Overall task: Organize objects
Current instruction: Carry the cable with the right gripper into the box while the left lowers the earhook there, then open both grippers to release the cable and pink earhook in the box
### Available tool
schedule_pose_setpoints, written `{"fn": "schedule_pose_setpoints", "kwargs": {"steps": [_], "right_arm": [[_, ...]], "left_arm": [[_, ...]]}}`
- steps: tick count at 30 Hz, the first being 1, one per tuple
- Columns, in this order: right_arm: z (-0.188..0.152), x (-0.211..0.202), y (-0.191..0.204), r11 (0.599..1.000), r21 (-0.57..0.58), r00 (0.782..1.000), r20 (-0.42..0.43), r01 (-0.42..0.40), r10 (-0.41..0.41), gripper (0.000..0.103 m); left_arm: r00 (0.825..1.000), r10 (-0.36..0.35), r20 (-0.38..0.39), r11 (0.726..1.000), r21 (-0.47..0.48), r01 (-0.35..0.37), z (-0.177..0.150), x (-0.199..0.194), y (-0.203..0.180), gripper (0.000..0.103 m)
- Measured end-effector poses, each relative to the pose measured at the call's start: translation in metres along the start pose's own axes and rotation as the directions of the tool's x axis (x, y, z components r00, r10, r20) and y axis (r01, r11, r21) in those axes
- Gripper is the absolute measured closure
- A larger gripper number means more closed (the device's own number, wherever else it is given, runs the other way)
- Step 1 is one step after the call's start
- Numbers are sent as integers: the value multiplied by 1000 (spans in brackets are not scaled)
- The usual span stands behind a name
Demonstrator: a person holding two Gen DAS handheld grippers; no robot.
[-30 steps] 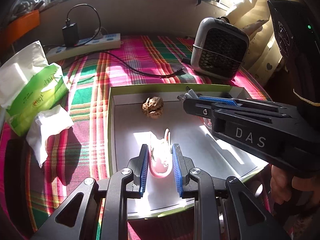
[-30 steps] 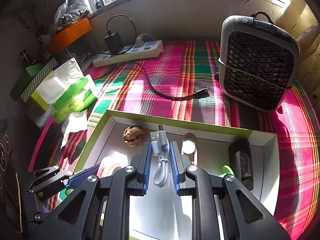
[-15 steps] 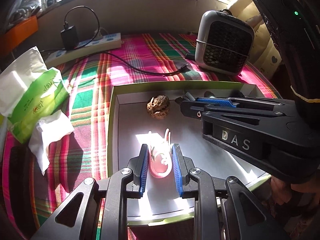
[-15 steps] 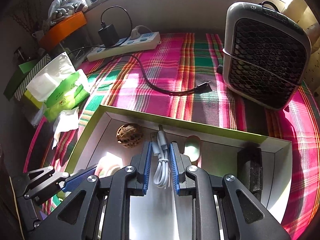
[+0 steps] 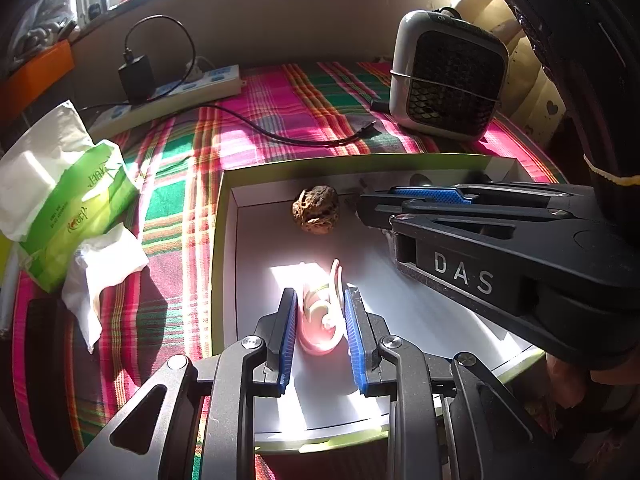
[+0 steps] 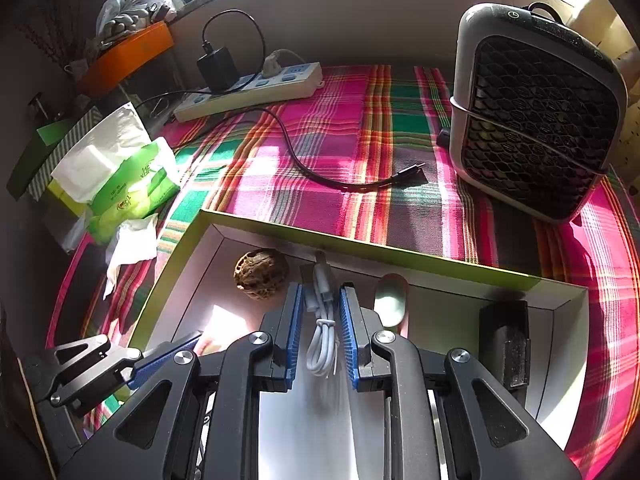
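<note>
A white box [image 5: 228, 240] with a green rim lies on the plaid cloth. My left gripper [image 5: 320, 300] is shut on a pink and white clip [image 5: 322, 320] low over the box's near left part. My right gripper [image 6: 318, 304] is shut on a coiled white USB cable [image 6: 322, 332] over the box's middle; it also shows from the side in the left wrist view [image 5: 460, 216]. A walnut [image 5: 316, 210] lies at the box's far left, also in the right wrist view [image 6: 260, 274]. A pale green oval piece [image 6: 391, 300] and a black block [image 6: 505, 340] lie in the box to the right.
A small fan heater [image 6: 536, 116] stands at the far right. A power strip [image 6: 248, 88] with a black charger and a loose black cable [image 6: 344, 182] lies behind the box. A tissue pack [image 5: 68, 196] and a crumpled tissue [image 5: 104, 268] lie left.
Both grippers have moved forward a little over the box, each still holding its object. The walnut and heater look nearer.
</note>
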State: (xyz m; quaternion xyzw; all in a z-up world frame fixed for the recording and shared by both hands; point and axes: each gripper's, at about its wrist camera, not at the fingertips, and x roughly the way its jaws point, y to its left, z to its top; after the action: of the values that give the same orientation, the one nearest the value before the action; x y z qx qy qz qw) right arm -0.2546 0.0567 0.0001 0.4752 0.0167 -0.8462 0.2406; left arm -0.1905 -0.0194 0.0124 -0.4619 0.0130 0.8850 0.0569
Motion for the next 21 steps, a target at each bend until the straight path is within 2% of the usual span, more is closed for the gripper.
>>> {"fn": "schedule_pose_setpoints", "kwargs": {"steps": [11, 21], "right_arm": [[-1, -5, -1, 1000, 15, 1000, 10, -10, 10, 83], [-5, -25, 6, 1000, 7, 999, 48, -5, 4, 83]], "left_arm": [[1000, -5, 4, 1000, -5, 5, -1, 0, -1, 76], [1000, 0, 19, 1000, -22, 0, -8, -13, 2, 71]]}}
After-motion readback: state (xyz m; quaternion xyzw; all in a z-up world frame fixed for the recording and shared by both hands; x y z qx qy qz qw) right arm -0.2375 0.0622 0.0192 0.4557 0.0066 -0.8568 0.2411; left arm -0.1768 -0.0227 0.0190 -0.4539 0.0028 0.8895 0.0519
